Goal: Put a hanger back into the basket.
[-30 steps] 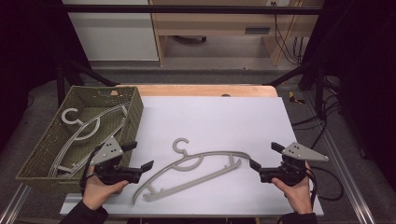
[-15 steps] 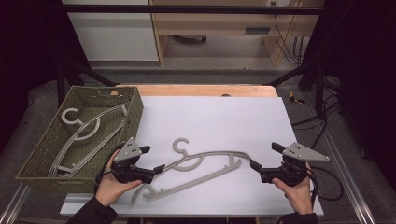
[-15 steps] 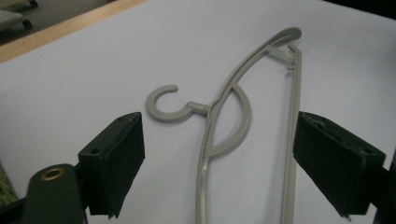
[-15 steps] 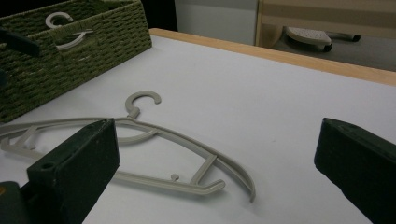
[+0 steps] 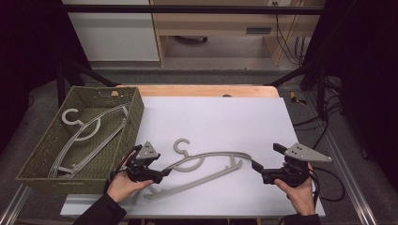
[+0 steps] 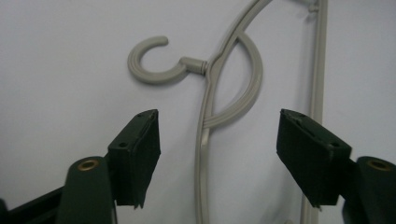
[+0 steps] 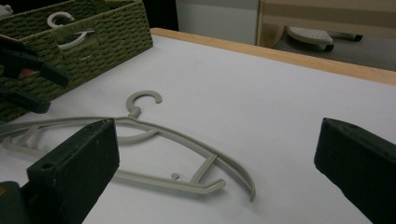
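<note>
One grey plastic hanger [image 5: 89, 136] already lies in my green woven basket [image 5: 136, 110] | second grey plastic hanger [image 5: 206, 164] lies on white table [image 5: 225, 117], uncollected | left gripper [image 5: 162, 176] jaws closing around its shoulder, pads not touching | right gripper [image 5: 256, 165] open, empty.

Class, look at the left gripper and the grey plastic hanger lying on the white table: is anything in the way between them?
Nothing visible. The left gripper sits open over the grey plastic hanger, its fingers having just been closing, with the hanger's shoulder between them, not yet pressed.
</note>
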A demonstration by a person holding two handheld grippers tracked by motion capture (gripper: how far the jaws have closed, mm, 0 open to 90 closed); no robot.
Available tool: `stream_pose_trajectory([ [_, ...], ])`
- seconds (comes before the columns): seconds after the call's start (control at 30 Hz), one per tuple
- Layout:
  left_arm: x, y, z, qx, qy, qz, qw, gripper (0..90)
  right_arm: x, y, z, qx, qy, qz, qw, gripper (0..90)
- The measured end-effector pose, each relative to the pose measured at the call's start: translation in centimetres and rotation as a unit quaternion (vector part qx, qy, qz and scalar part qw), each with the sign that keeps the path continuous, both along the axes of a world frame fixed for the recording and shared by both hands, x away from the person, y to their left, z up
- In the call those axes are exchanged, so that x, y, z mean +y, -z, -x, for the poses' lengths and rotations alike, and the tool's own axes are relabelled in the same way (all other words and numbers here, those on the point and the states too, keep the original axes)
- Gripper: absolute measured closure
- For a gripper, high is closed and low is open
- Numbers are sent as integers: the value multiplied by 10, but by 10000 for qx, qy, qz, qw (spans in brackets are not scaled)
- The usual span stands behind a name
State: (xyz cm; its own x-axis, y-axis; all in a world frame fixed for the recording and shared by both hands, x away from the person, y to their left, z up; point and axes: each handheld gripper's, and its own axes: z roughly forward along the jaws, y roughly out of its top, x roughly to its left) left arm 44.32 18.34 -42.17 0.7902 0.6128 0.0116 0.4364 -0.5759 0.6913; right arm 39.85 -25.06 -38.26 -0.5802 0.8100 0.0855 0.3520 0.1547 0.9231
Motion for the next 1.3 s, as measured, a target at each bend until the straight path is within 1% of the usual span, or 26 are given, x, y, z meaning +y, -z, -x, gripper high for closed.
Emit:
stream_pose_trajectory([
  [0.03,0,2,0,33,-11,-21,10000,328,0,0,0,5,13,-15,10000,2],
  [0.13,-3,9,-2,128,-42,-278,9995,358,1,1,0,11,-20,18,10000,2],
  [0.23,-4,13,-3,211,-51,-413,9989,401,1,1,0,6,-21,29,10000,2],
  [0.27,-5,15,-3,210,-48,-460,9987,418,2,1,0,16,-1,20,10000,2],
  [0.3,-5,16,-4,260,-24,-559,9981,434,2,1,0,19,-1,30,10000,2],
  [0.33,-5,17,-5,260,-28,-648,9976,458,3,1,0,21,-5,34,10000,2],
  [0.37,-6,19,-5,268,-52,-663,9974,485,3,1,0,18,-11,45,10000,2],
  [0.4,-6,20,-6,294,-44,-735,9969,492,3,1,0,16,-16,53,10000,3],
  [0.43,-5,21,-6,358,-30,-771,9964,512,4,1,0,21,-46,60,10000,3],
  [0.47,-5,22,-7,380,-33,-822,9959,541,4,1,0,24,-47,62,10000,3],
  [0.53,-6,25,-8,458,-61,-902,9948,567,4,1,0,43,-41,62,10000,3],
  [0.57,-6,26,-8,522,-72,-954,9940,578,4,2,-1,44,-37,62,10000,3],
  [0.63,-7,29,-9,584,-50,-1061,9926,597,5,2,-1,50,-41,77,9999,3],
  [0.7,-7,31,-9,602,-75,-1156,9914,628,5,2,-1,43,-42,77,10000,3],
  [0.83,-6,33,-10,637,-113,-1177,9909,668,5,2,0,48,-37,58,10000,3],
  [0.93,-6,33,-11,741,-146,-1085,9912,706,5,2,-1,48,-36,73,10000,3],
  [1.07,-7,33,-11,761,-239,-1114,9906,808,5,2,-1,47,-33,68,10000,2],
  [1.13,-8,33,-10,782,-315,-1086,9905,810,5,2,-1,56,-41,49,10000,3],
  [1.2,-9,32,-10,798,-370,-1120,9898,809,5,3,-1,55,-36,53,10000,3],
  [1.3,-10,33,-10,769,-522,-1033,9903,811,5,3,-1,56,-44,71,9999,3],
])
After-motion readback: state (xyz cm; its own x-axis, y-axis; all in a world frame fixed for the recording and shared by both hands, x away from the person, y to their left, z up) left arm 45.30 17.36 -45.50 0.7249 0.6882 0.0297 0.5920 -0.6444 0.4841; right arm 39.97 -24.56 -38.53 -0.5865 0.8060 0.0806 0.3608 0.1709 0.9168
